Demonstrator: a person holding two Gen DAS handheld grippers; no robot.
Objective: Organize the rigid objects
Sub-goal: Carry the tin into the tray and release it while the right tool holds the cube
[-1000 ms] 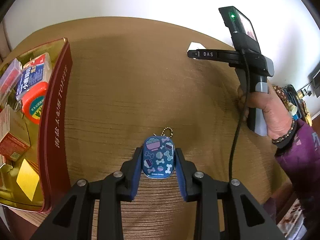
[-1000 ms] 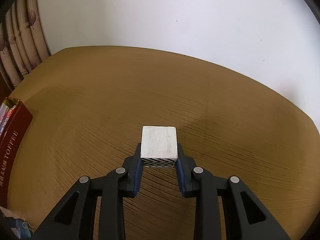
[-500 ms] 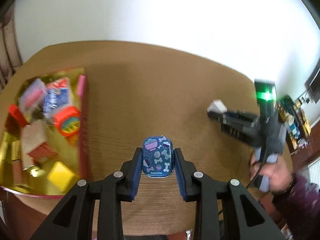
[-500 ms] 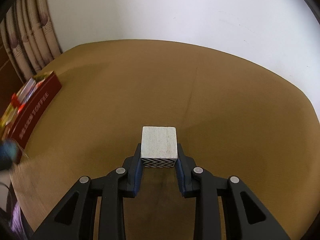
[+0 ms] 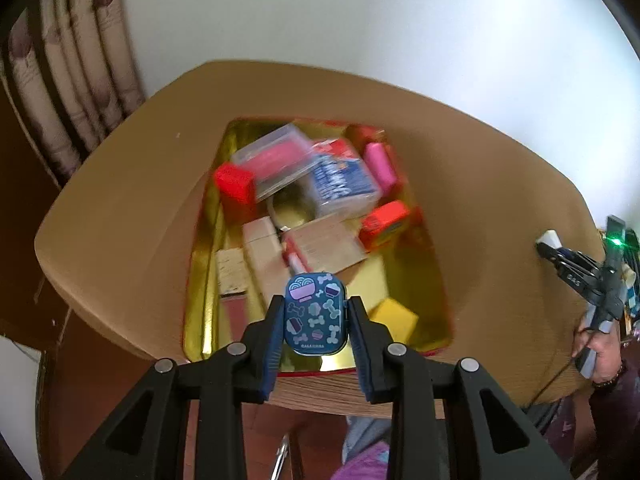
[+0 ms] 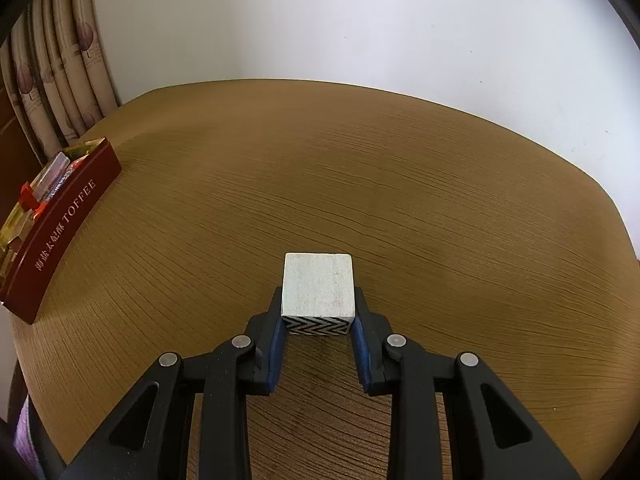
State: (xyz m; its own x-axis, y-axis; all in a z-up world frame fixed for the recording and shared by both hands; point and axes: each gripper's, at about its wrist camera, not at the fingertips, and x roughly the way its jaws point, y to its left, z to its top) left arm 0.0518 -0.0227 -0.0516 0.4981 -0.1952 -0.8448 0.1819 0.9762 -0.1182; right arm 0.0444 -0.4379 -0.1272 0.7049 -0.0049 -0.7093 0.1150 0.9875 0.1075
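- Blue tin (image 5: 315, 314), small, rounded corners, cartoon bone and bowl print: pinched between the left claw (image 5: 316, 320) pads, held in the air above the near end of the toffee box (image 5: 434, 280).
- White wooden cube (image 6: 319, 285) with a black chevron band on its near face: clamped by the right claw (image 6: 319, 322), pads tight on both sides, just over the worktop (image 6: 400, 184).
- Toffee box: red outside, gold lining, sits at the worktop's near left corner in the left wrist view. In the right wrist view its red side wall reads "TOFFEE" and sits far left, well apart from the cube.
- Box contents, blurred: red block (image 5: 235, 185), clear case with a pink insert (image 5: 276, 160), blue-and-white packet (image 5: 342, 184), pink bar (image 5: 381, 166), orange item (image 5: 386, 222), yellow block (image 5: 394, 320), several pale wooden pieces.
- Left wrist view, far right: the right claw with its cube, green light on, gripped by a person's hand (image 5: 600, 354).
- Curtain (image 6: 52, 80) behind the worktop at left, white wall (image 6: 360, 20) beyond.
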